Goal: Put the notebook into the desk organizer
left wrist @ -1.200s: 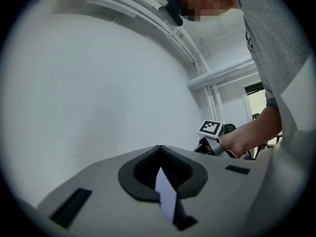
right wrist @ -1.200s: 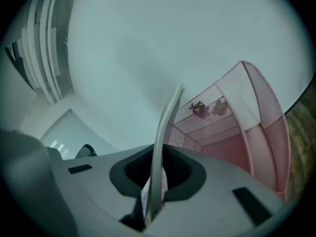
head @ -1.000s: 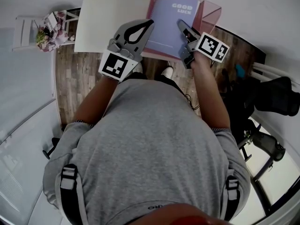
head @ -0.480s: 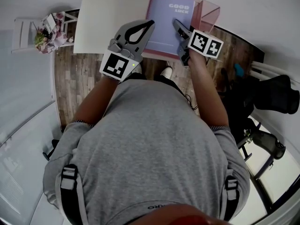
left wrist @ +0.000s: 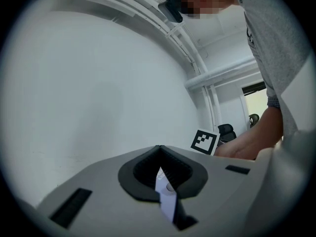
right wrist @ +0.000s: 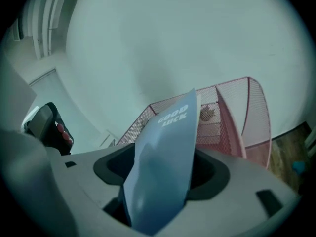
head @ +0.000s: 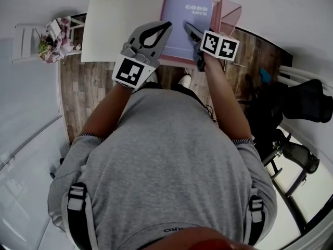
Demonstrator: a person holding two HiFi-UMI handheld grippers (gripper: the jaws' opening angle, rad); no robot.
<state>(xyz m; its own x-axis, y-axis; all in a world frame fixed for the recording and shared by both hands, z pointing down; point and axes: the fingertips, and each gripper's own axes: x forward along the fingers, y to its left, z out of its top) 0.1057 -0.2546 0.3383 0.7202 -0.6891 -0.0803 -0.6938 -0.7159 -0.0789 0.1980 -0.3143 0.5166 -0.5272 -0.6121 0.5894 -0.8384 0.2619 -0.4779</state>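
The lavender "GOOD LUCK" notebook (head: 182,22) stands inside the pink mesh desk organizer (head: 232,13) at the top of the head view. My left gripper (head: 165,26) reaches its left edge, jaws closed, and a thin strip of the notebook (left wrist: 167,201) shows clamped between them in the left gripper view. My right gripper (head: 188,30) is at the notebook's lower right. Its jaws are opening and stand apart, with the notebook (right wrist: 165,152) between them and gaps on both sides. The organizer's pink mesh (right wrist: 242,117) rises behind it.
A white tabletop (head: 119,25) lies left of the organizer. A small white stand with flowers (head: 52,33) sits at far left. Wood floor (head: 83,92) runs below. Dark chairs and bags (head: 307,103) crowd the right side. A black device (right wrist: 49,125) shows at left.
The notebook has gone farther up into the organizer. My right gripper followed up and to the left, and its jaws came apart. The left gripper barely moved.
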